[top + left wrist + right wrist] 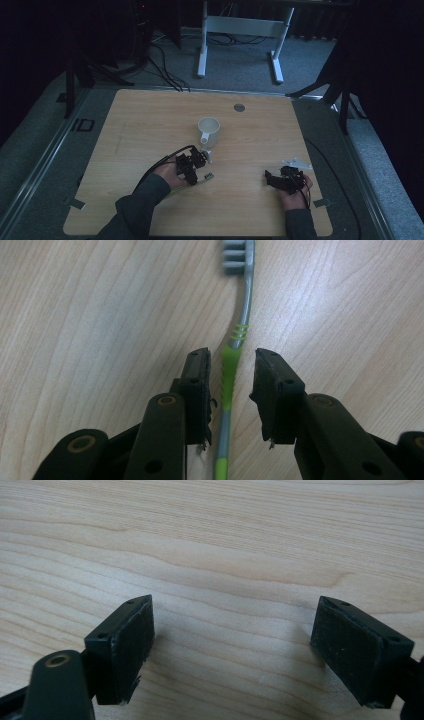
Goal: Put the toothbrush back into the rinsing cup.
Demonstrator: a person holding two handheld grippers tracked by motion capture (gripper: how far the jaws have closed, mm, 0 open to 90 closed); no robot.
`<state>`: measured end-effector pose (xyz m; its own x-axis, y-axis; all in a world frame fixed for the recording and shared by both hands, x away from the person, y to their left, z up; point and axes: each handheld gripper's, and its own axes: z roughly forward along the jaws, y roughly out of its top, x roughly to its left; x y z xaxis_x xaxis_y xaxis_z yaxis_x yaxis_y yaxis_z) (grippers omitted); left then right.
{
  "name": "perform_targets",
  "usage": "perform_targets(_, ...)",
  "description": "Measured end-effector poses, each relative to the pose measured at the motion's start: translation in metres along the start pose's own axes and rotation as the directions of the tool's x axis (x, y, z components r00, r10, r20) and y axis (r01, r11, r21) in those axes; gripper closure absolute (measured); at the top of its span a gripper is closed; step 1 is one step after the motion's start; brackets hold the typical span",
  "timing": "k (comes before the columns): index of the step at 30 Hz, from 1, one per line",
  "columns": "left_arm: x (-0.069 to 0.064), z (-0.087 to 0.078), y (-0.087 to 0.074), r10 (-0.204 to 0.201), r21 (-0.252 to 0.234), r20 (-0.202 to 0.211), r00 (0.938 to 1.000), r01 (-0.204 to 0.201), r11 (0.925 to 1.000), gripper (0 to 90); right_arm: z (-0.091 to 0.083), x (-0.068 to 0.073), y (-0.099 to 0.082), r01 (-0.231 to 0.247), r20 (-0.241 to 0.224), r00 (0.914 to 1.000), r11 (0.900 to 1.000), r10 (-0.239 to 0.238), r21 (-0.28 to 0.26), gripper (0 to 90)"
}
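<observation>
High view: white mug [209,130] standing upright near the middle of the wooden table [150,125], handle turned toward the person; its inside too dim to read. Left gripper [192,165] hovering just on the person's side of the mug, over the toothbrush [207,176], whose grey head is poking out beside the hand. Right gripper [280,178] sitting well to the right of the mug, near the table's right edge, a small white object [297,163] lying just beyond it. Bare wood lying open left of the mug and behind it.

Left gripper view: toothbrush lying flat on the wood, grey neck and bristle head [236,255] pointing away, green ribbed grip [229,375] running between the 2 jaws. Jaws partly open, straddling the grip; left pad looking just beside it, right pad standing apart, so nothing clamped.

Right gripper view: both jaws standing wide apart over bare wood, holding nothing.
</observation>
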<state>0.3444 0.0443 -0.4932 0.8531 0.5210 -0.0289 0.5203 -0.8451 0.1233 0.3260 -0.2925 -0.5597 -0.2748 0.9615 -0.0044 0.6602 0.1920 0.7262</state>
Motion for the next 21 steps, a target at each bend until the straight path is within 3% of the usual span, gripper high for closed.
perform_targets(21,-0.0004,0.0090,0.0029,0.008,0.038,0.015,0.9999,-0.008,0.9992,68.8,0.0000,0.0000,0.0000,0.001,-0.001,1.0000,1.0000,-0.001,0.000,17.2)
